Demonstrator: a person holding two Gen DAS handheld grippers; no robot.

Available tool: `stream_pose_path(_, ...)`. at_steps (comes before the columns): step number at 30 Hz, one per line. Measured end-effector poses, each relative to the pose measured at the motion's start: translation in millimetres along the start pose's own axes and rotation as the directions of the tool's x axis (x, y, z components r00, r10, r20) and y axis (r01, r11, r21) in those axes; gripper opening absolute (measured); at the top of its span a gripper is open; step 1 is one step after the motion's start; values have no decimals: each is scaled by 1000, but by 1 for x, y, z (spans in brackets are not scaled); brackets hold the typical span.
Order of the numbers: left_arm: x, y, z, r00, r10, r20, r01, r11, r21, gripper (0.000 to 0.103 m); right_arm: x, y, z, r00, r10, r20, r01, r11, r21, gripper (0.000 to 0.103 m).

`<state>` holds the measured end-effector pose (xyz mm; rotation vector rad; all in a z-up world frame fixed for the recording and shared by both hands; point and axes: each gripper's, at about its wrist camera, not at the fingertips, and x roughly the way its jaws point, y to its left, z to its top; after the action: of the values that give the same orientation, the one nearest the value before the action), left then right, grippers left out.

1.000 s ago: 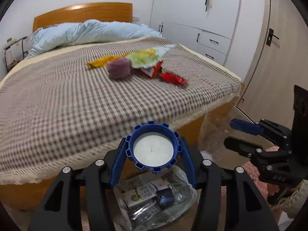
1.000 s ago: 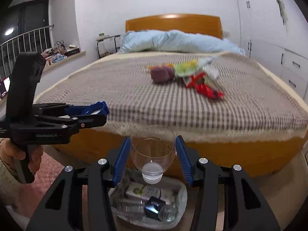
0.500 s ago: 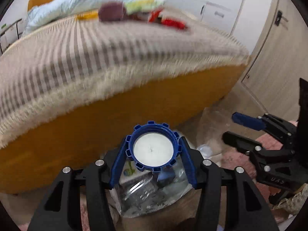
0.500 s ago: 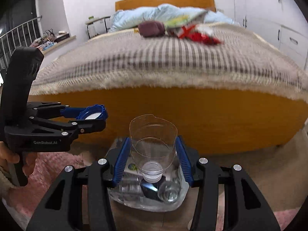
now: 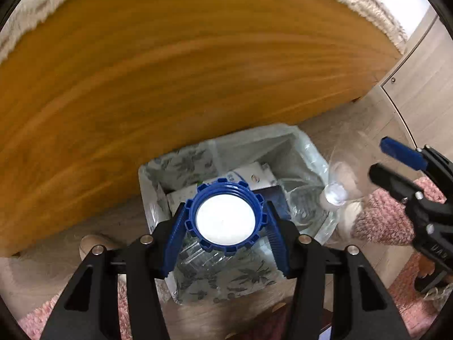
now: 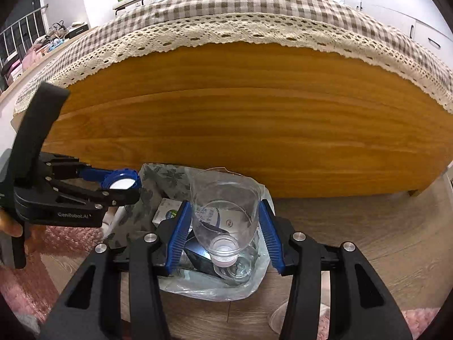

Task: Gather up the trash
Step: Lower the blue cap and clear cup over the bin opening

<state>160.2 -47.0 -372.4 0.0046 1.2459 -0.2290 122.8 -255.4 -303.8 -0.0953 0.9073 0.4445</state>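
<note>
Just notched blue cap (image 5: 226,217), white-lined

Left gripper (image 5: 226,221) and right gripper (image 6: 225,226) both clamped, angled downward.

"GenRobot.AI" in pale letters on the black body of the left gripper (image 6: 120,184), no other text legible

Wood floor (image 6: 354,226) under lined bin (image 6: 158,175) (pink rug (image 5: 379,221) beside)
</note>
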Motion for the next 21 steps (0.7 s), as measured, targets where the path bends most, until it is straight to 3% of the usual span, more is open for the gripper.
stream_pose_path(2,4,3,0,1000,-11,-16,11,1000,-11,55,-1,-2,2,1000,-1,0,1,1000,5,48)
stream_pose_path(4,2,6,0,1000,-13,-9,13,999,-29,73,-1,-2,3,1000,-3,-3,3,1000,6,48)
stream_pose_path(6,0,8,0,1000,-13,4,13,999,-45,78,-1,-3,2,1000,-6,-10,6,1000,4,48)
stream_pose_path(9,4,12,1,999,26,-28,-28,996,-87,96,3,-3,2,1000,-11,-21,11,1000,2,48)
stream_pose_path(15,11,23,-2,995,48,-89,-60,987,-147,96,10,2,2,999,-16,-32,16,1000,-8,48)
stream_pose_path(21,24,17,-10,985,34,-167,-55,991,-122,96,25,1,-2,998,-5,-64,3,1000,-20,48)
